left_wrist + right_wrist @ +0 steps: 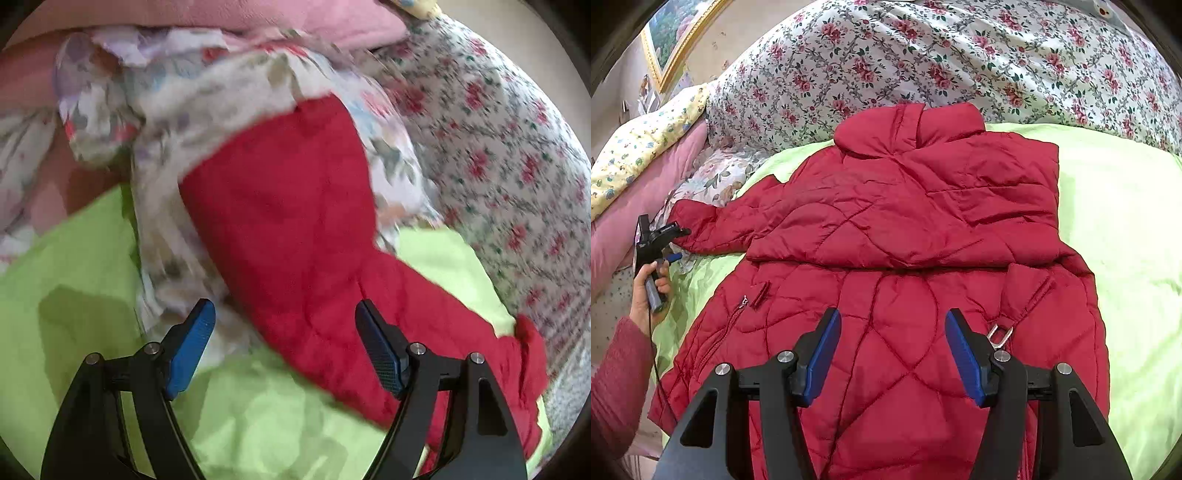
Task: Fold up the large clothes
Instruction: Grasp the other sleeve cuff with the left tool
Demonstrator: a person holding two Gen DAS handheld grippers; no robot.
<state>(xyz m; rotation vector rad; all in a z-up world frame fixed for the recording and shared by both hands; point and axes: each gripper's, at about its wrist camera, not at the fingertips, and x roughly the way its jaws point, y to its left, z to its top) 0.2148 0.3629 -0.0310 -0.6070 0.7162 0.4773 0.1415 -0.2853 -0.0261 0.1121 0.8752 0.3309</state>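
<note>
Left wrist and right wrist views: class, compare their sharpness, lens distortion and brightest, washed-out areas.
Left wrist view: motion blur smears the red quilted jacket sleeve and floral bedding; the left gripper stays sharp. Right wrist view: crisp stitching on the jacket; the lime green sheet washes out at right. Both: fisheye curvature, dark corners.

Left gripper (284,314) open over a red sleeve

The blue-padded fingers (192,350) stand apart, nothing pinched between them. The quilted red jacket sleeve (295,229) lies across a lime-green sheet (85,295), with blurred pale floral fabric (177,110) behind and a rose-print quilt (498,155) at right.
</note>
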